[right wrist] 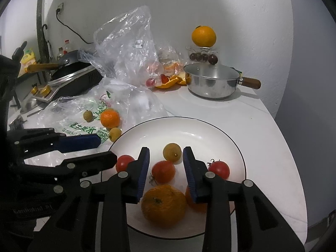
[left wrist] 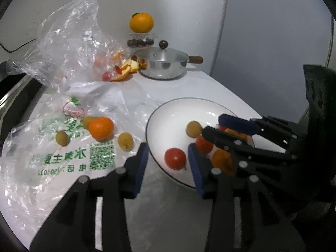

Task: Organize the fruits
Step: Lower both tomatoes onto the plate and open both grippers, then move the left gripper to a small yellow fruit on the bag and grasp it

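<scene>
A white plate (right wrist: 220, 134) holds three red tomatoes, two oranges and a small yellow-green fruit (right wrist: 172, 152). My right gripper (right wrist: 166, 157) is open above the plate, with a tomato (right wrist: 163, 171) and an orange (right wrist: 163, 204) below its gap. My left gripper (left wrist: 168, 157) is open at the plate's (left wrist: 166, 117) left rim, a tomato (left wrist: 175, 158) between its fingers. On the printed plastic bag (left wrist: 63, 153) lie an orange (left wrist: 101, 128) and three small yellow-green fruits (left wrist: 125, 141). The right gripper (left wrist: 212, 136) shows over the plate in the left wrist view.
A steel pot with lid (left wrist: 163, 63) stands at the back, orange peels (left wrist: 126, 69) beside it. A clear box of dark fruit topped with an orange (left wrist: 141, 23) is behind. A crumpled clear bag (left wrist: 69, 42) and a stove with pan (right wrist: 71, 73) are at the left.
</scene>
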`<state>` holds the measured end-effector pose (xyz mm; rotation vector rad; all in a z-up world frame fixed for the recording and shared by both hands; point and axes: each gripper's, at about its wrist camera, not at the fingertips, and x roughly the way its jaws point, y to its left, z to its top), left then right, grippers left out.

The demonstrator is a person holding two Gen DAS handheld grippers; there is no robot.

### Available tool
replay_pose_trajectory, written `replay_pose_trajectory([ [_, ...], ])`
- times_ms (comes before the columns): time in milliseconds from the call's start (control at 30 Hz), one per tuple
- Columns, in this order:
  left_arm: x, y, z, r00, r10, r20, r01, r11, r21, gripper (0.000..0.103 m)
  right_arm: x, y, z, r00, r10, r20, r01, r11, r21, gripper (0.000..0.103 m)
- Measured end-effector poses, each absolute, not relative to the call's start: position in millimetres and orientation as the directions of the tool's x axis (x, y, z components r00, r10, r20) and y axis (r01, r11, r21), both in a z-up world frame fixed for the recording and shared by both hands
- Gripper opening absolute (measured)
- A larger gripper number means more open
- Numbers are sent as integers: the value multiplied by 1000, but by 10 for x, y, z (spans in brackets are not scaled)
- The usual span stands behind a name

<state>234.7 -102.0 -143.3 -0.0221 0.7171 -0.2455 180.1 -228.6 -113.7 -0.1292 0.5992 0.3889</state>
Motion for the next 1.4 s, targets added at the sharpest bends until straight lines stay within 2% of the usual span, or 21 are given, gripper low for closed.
replay_pose_trajectory([
  [133,2347,-955,-1407,736,-211,-643,193,976,-100,47,1774,-2259,-1103,758,321,-567,-396,918,-10,35],
  [733,2464,-714,-1433,748,-150,-647,132,988,-76,47,1809,-2245,-1031,766,327,-553,-398,917,-9,35],
  [1033,2585,-619,-1555,747,-96,-657,109,994,-22,47,1931,-2182,-1047,756,342,-558,-406,914,9,35],
  [1400,2750,-668,-1654,716,-100,-691,127,992,-12,47,2028,-2178,-1043,752,354,-556,-413,911,22,35],
])
